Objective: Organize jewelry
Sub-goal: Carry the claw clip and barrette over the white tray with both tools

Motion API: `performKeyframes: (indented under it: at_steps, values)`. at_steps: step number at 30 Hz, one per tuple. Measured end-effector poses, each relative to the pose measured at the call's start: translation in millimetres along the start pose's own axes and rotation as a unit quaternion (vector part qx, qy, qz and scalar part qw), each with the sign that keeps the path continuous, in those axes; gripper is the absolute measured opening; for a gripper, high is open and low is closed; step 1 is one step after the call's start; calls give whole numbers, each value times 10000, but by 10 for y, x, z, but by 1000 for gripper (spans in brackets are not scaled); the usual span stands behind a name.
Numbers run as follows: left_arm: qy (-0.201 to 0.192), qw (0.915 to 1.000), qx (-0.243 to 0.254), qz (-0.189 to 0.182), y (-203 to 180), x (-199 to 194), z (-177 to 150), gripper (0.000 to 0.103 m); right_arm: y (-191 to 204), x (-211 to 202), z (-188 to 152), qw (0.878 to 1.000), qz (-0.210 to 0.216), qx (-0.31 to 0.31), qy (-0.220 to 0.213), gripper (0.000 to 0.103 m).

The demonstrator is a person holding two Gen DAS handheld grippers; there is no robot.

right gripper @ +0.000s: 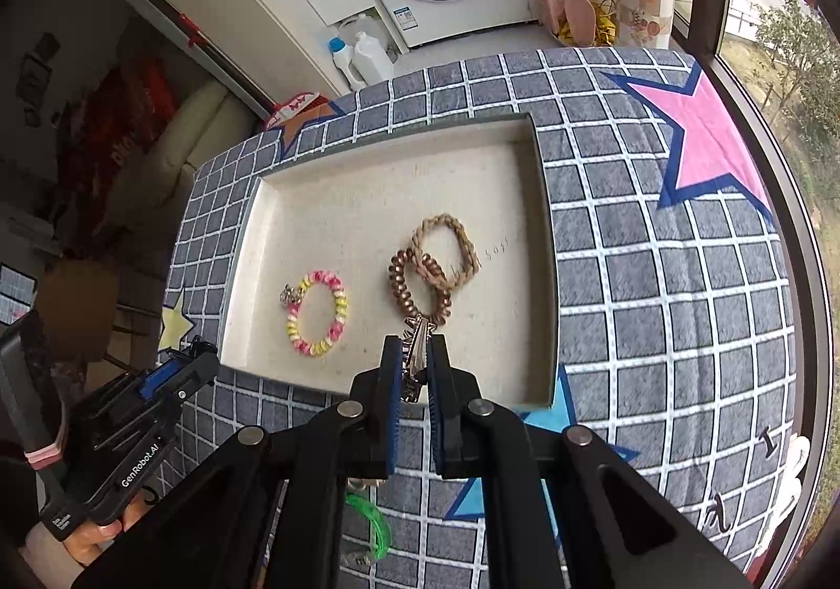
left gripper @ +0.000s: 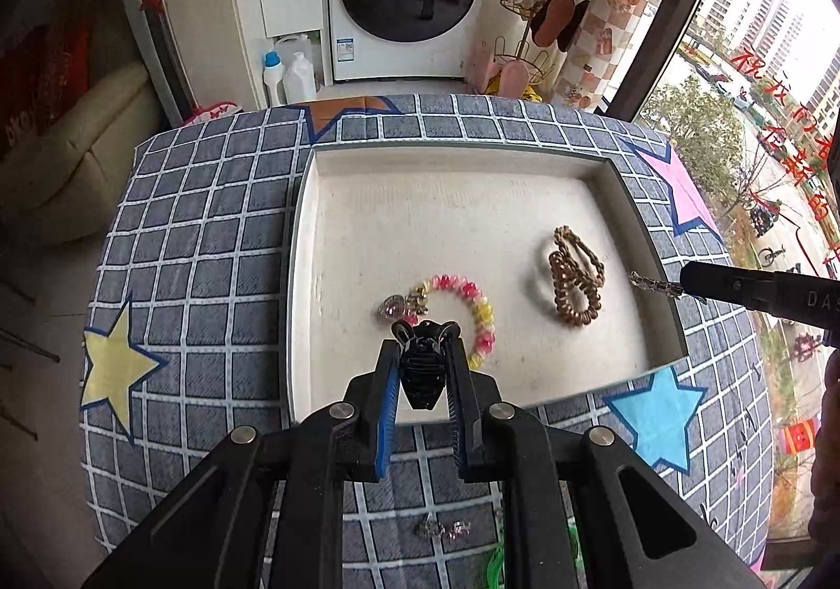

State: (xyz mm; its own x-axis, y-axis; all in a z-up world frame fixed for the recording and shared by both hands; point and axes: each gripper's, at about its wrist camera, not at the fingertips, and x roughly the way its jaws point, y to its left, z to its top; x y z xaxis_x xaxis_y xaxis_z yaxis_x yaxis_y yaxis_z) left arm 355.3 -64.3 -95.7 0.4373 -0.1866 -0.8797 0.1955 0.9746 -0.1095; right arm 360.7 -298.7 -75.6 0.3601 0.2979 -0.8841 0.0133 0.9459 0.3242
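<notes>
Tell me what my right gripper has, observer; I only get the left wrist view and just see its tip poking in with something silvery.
Observer: The right gripper is shut on a silver hair clip, held over the near edge of the tray.
Operator: Does the pink and yellow bracelet close into a full ring? My claw clip hides part of it.
Observer: Yes, the pink and yellow bracelet is a full ring, with a small charm on its left.
Operator: Anything still outside the tray on that side?
Observer: A green bangle lies on the checked cloth, below the right gripper.
</notes>
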Motion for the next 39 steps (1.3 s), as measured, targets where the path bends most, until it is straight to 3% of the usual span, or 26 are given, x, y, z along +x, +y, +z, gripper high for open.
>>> performKeyframes:
  at_steps: [14, 34, 37, 39]
  values:
    - [56, 9997, 124, 189, -179, 629, 496, 29, -139, 478, 541, 9998, -158, 8, -101, 10]
    - [331, 9956, 554, 678, -341, 1012, 454, 29, -304, 849, 465, 9991, -90, 30, 415, 11]
    - [313, 9953, 578, 715, -340, 1004, 454, 29, -331, 857, 456, 9988, -12, 115, 480, 16]
    - [308, 9951, 577, 745, -343, 996, 460, 30, -347, 837, 454, 9989, 36, 154, 445, 29]
